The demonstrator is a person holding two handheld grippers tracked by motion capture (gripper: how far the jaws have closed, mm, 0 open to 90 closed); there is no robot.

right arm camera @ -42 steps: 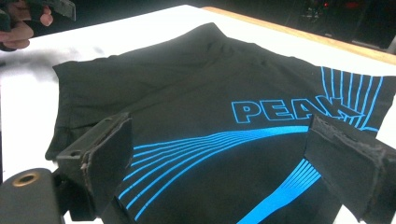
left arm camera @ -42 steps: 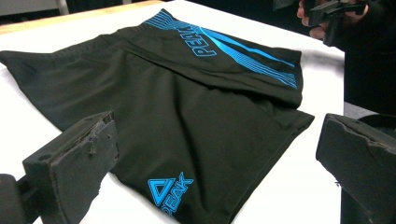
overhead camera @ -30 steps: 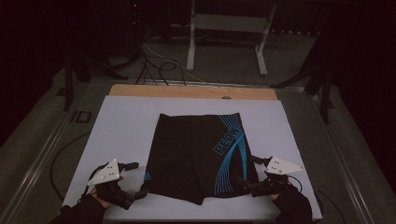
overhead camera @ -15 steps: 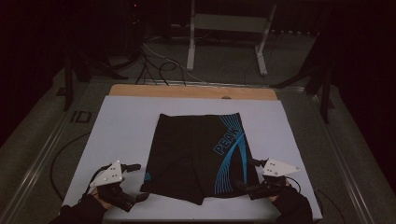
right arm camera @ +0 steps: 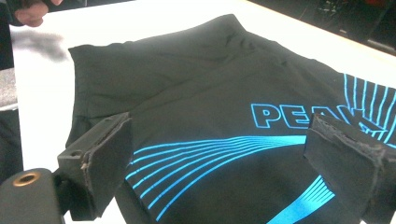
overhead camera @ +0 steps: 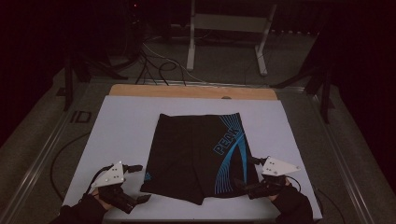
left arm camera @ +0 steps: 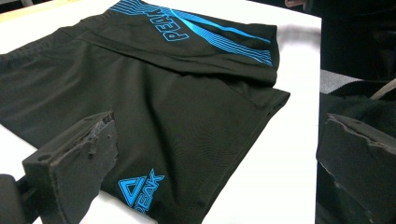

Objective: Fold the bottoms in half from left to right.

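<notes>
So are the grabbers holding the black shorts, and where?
No, nothing is held. The left gripper and the right gripper are both open at the leg-hem corners of the black shorts, their fingers spread around the cloth, not clamped.

Shorts point(right arm camera: 224, 116) cropped (right gripper view), waistband unseen

Black shorts point(overhead camera: 198, 156), blue stripes, flat on table
</notes>
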